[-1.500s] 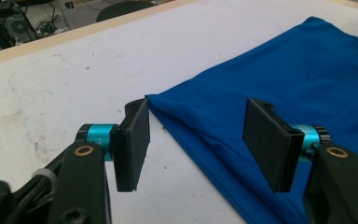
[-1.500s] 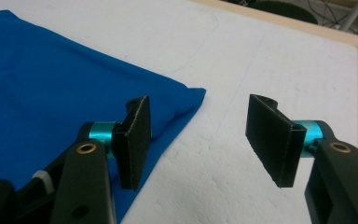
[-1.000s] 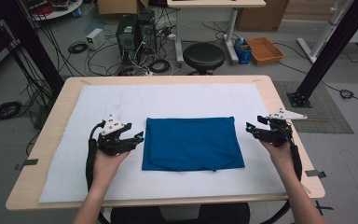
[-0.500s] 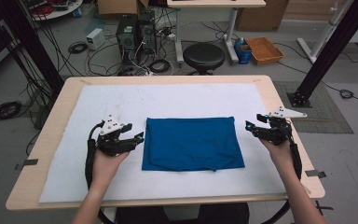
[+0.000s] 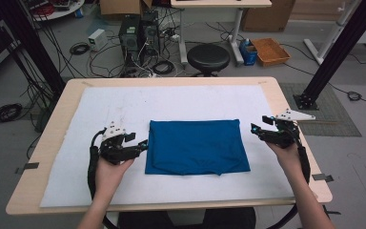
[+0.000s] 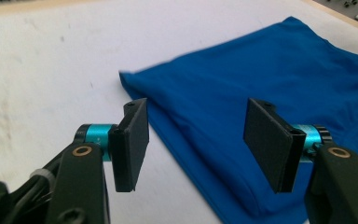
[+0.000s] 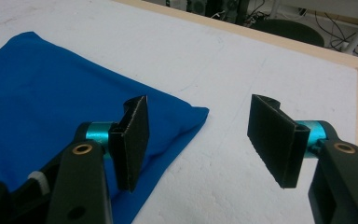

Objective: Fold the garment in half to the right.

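Observation:
A folded blue cloth (image 5: pixel 196 146) lies flat in the middle of the white mat (image 5: pixel 124 107). My left gripper (image 5: pixel 140 143) hovers just off the cloth's left edge, open with nothing between its jaws. In the left gripper view the blue cloth (image 6: pixel 279 88) spreads ahead, and its near edge runs between the open jaws of the left gripper (image 6: pixel 198 142). My right gripper (image 5: pixel 258 129) stands open just right of the cloth's far right corner. The right gripper view shows that cloth corner (image 7: pixel 51 107) behind the left jaw of the right gripper (image 7: pixel 200 142), with bare mat between the jaws.
The mat covers most of a wooden table (image 5: pixel 286 107). Behind the table stand a black stool (image 5: pixel 208 58), computer cases (image 5: pixel 136 33) and loose cables on the floor. A black frame post (image 5: pixel 336 52) rises at the right.

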A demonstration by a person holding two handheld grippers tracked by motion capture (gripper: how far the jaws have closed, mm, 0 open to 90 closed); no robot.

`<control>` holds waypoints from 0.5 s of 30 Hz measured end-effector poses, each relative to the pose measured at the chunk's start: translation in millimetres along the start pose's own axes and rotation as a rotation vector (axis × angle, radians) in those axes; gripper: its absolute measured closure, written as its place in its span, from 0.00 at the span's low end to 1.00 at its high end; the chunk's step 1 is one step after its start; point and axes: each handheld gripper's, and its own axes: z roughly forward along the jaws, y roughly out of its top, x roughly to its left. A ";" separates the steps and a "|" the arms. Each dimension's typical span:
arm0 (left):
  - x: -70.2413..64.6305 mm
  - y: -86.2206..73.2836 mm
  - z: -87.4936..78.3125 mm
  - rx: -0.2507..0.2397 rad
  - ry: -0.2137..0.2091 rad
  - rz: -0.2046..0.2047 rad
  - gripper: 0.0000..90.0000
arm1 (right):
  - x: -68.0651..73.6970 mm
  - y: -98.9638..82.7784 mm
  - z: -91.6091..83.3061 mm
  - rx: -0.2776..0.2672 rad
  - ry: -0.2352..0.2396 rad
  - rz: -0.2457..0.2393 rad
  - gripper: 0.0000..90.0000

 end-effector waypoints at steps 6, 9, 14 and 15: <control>6.2 -30.5 -4.0 0.041 -0.030 -0.135 0.45 | 2.6 1.3 2.2 0.001 0.002 -0.007 0.43; 6.0 -39.4 -2.1 0.053 -0.043 -0.177 0.45 | 4.7 1.9 4.3 0.006 0.006 -0.009 0.43; -1.5 -46.5 8.9 0.087 -0.071 -0.224 0.46 | 10.8 3.7 6.9 0.005 0.015 -0.028 0.43; -3.3 -46.6 11.1 0.092 -0.072 -0.227 0.46 | 12.3 4.2 7.1 0.006 0.018 -0.031 0.43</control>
